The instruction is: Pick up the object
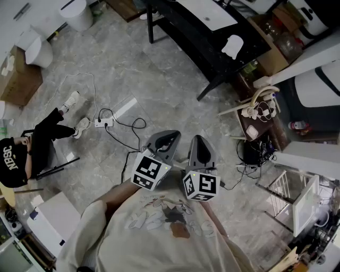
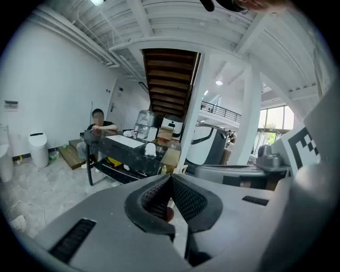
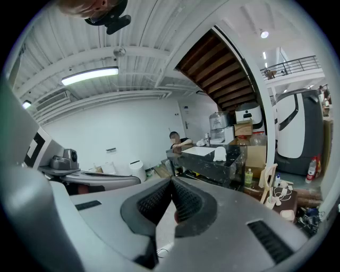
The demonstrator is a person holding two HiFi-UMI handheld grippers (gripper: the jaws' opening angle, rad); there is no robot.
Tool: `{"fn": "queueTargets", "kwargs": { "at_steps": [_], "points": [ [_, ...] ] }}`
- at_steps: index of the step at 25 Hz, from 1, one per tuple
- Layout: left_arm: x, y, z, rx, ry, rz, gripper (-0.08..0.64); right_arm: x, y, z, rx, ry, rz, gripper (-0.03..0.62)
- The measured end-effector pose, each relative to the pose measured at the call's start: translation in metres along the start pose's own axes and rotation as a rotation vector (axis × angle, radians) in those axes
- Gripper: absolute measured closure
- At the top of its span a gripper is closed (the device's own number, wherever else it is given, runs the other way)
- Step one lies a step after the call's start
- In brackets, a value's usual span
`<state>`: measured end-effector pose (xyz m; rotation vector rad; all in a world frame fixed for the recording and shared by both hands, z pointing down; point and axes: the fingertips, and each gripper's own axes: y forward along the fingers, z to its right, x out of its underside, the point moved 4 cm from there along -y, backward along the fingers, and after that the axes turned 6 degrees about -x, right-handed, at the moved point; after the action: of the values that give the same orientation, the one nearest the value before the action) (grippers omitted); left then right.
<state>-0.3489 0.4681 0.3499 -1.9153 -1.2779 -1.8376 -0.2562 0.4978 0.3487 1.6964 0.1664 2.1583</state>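
Observation:
A small white figure [image 1: 232, 46] stands on the black table [image 1: 197, 40] far ahead of me; it also shows as a small white figure [image 2: 150, 149] in the left gripper view and as a white figure [image 3: 219, 154] in the right gripper view. My left gripper [image 1: 167, 135] and right gripper [image 1: 200, 140] hang side by side over the stone floor, well short of the table. The left gripper [image 2: 171, 178] is shut, its black ribbed pads meeting at the tips with nothing between them. The right gripper [image 3: 171, 180] is shut and empty too.
A seated person [image 1: 33, 147] is at the left. A power strip [image 1: 103, 123] with a trailing cable lies on the floor ahead. A white bin [image 1: 78, 13] and a cardboard box [image 1: 18, 81] stand far left; clutter and cables [image 1: 260, 109] crowd the right.

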Motion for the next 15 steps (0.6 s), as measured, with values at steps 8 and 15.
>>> {"fn": "queueTargets", "kwargs": {
  "at_steps": [8,15],
  "points": [
    [-0.002,0.020,-0.002,0.020,0.053,0.005,0.553,-0.002,0.015,0.010,-0.007,0.005,0.039,0.574],
    [0.005,0.018,-0.008,0.024,0.052,-0.017,0.552,0.002,0.019,0.005,-0.007,0.030,0.046,0.574]
  ]
}}
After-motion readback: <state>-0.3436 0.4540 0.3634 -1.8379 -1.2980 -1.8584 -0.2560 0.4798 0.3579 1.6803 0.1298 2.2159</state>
